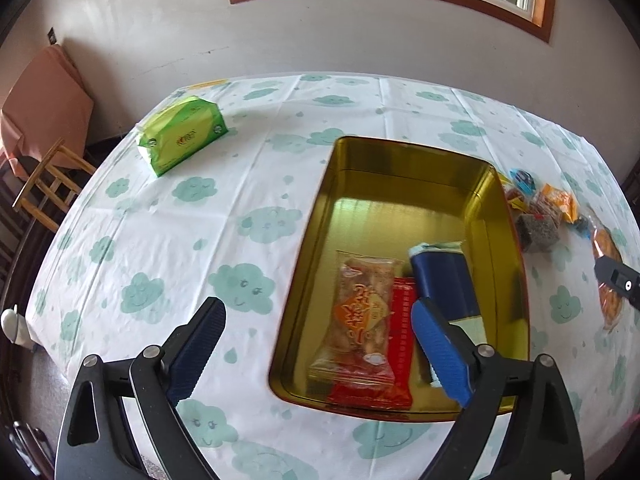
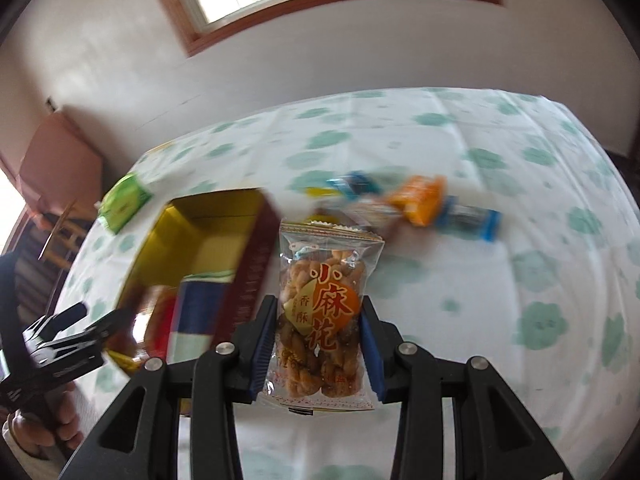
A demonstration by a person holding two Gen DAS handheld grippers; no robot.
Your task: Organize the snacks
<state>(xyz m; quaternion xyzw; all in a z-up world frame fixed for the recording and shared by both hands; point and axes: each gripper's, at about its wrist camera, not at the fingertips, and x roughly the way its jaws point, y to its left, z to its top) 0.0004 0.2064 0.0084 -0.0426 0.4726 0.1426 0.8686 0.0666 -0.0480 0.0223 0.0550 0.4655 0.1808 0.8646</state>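
Observation:
A gold tin box (image 1: 404,168) stands on the table and holds a clear twist-snack packet (image 1: 360,312), a red packet (image 1: 402,344) and a blue packet (image 1: 444,280). My left gripper (image 1: 316,344) is open and empty above the box's near end. My right gripper (image 2: 318,344) is shut on a clear packet of fried dough twists (image 2: 320,312), held above the table just right of the box (image 2: 200,236). Several loose snacks (image 2: 416,200) lie beyond it; they also show in the left wrist view (image 1: 544,212).
A green tissue pack (image 1: 182,140) lies at the table's far left, also in the right wrist view (image 2: 124,200). A cloud-print cloth (image 1: 160,240) covers the table. A wooden chair (image 1: 44,184) stands past the left edge. The wall and window are behind.

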